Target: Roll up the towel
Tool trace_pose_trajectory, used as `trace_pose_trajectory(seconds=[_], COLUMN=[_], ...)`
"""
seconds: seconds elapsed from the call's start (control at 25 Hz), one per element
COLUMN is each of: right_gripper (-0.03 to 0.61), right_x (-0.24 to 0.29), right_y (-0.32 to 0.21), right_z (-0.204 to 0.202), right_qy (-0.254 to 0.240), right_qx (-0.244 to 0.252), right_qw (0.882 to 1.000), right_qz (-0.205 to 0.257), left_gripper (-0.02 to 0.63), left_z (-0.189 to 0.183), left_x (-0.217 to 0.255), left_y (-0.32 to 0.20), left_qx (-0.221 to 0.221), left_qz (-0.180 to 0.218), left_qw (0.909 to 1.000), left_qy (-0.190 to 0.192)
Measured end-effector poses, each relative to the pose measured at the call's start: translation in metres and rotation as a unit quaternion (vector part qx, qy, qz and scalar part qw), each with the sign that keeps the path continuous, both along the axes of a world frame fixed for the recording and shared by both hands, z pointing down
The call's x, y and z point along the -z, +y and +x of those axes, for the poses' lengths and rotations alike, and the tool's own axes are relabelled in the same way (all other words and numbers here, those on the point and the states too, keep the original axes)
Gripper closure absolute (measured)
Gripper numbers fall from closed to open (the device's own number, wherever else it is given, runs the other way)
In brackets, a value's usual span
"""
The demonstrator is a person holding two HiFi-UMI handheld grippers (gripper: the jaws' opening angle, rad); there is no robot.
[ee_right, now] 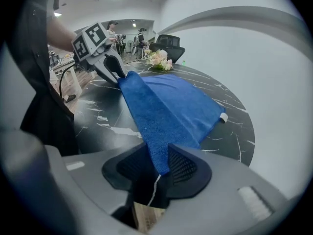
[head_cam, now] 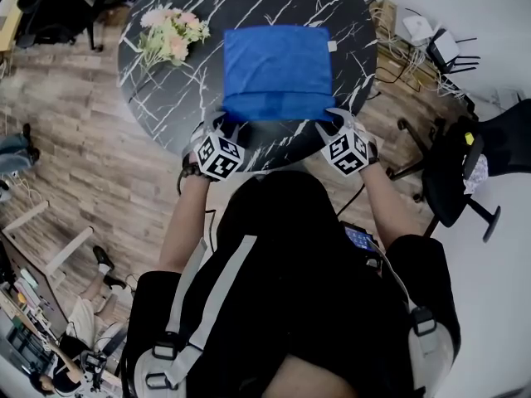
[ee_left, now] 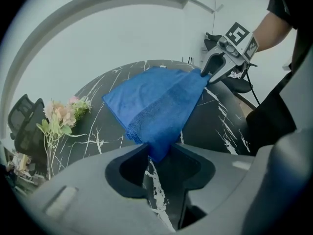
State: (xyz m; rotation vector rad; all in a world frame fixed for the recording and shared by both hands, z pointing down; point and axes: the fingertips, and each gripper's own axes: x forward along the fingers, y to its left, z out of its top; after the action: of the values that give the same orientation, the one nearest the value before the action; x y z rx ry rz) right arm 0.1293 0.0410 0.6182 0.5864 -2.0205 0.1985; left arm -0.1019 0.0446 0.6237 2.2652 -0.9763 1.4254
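A blue towel [head_cam: 278, 69] lies spread on the round black marble table [head_cam: 166, 98], its near edge doubled into a darker band. My left gripper [head_cam: 226, 124] holds the near left corner and my right gripper [head_cam: 332, 123] the near right corner. In the left gripper view the towel [ee_left: 151, 106] runs up from my left gripper [ee_left: 157, 155], shut on its corner tip, to the right gripper [ee_left: 215, 70]. In the right gripper view the towel [ee_right: 171, 111] narrows into my right gripper [ee_right: 161, 166], shut on that corner, with the left gripper [ee_right: 115, 67] at the far end.
A bunch of pale artificial flowers [head_cam: 170, 36] lies on the table left of the towel. A small white tag [head_cam: 332, 46] sticks out at the towel's far right corner. A black office chair [head_cam: 465, 164] stands right of the table, over wood flooring.
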Motion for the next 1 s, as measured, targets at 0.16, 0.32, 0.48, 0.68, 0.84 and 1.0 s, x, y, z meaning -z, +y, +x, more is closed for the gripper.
trace_pose_trajectory(seconds=[0.16, 0.32, 0.48, 0.68, 0.84, 1.0], right_gripper=[0.451, 0.522, 0.532, 0.534, 0.534, 0.534], right_x=[-0.001, -0.002, -0.001, 0.001, 0.001, 0.000], right_y=[-0.002, -0.008, 0.001, 0.033, 0.060, 0.074], right_z=[-0.001, 0.002, 0.001, -0.001, -0.002, -0.002], right_qy=[-0.001, 0.008, 0.012, 0.011, 0.011, 0.006], right_qx=[-0.003, -0.010, -0.015, -0.013, -0.010, -0.017], right_qw=[1.000, 1.000, 1.000, 1.000, 1.000, 1.000], right_qz=[-0.004, 0.007, 0.009, 0.000, -0.006, -0.005], left_gripper=[0.469, 0.560, 0.566, 0.566, 0.566, 0.566], left_z=[0.000, -0.002, -0.002, -0.005, -0.009, -0.010], left_x=[0.000, -0.001, 0.000, 0.002, 0.000, -0.001], left_y=[0.000, -0.003, 0.002, 0.032, 0.058, 0.073], left_qx=[0.008, 0.012, 0.016, 0.009, 0.017, 0.018], left_qz=[-0.011, -0.014, -0.012, -0.017, -0.021, -0.021], left_qw=[0.9999, 0.9998, 0.9997, 0.9997, 0.9995, 0.9994], left_qy=[0.009, 0.010, 0.013, 0.012, 0.018, 0.020])
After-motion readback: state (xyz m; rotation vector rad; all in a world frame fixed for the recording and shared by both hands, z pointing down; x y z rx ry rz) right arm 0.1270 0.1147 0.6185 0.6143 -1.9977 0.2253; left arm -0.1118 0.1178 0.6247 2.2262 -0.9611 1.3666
